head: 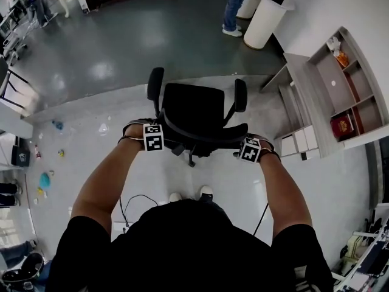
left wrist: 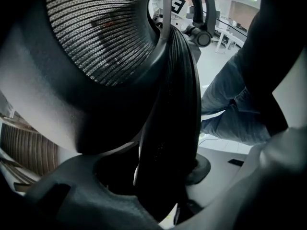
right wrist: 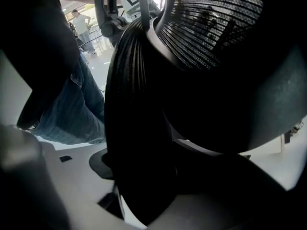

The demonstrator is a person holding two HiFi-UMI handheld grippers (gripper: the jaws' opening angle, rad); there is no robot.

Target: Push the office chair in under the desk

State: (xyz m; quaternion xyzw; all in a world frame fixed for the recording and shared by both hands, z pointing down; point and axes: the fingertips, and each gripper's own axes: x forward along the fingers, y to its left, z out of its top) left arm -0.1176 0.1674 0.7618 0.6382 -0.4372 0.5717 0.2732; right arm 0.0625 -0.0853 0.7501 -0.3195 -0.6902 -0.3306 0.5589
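Observation:
A black office chair (head: pixel 193 105) stands on the light floor in front of me, its seat facing away. My left gripper (head: pixel 159 140) sits at the left end of the backrest's top rim (head: pixel 203 140), and my right gripper (head: pixel 246 149) at the right end. In the left gripper view the dark ribbed backrest edge (left wrist: pixel 170 104) runs between the jaws of the left gripper (left wrist: pixel 168 186), which close on it. The right gripper (right wrist: pixel 144 190) clamps the same edge (right wrist: pixel 139 128). A light wood desk with shelves (head: pixel 301 96) stands to the right of the chair.
The chair's armrests (head: pixel 155 84) (head: pixel 240 95) stick out at both sides. A white round stand (head: pixel 264 20) and a standing person (head: pixel 234 5) are beyond the desk. Small items (head: pixel 45 178) lie on the floor at left. Cables (head: pixel 130 202) trail near my feet.

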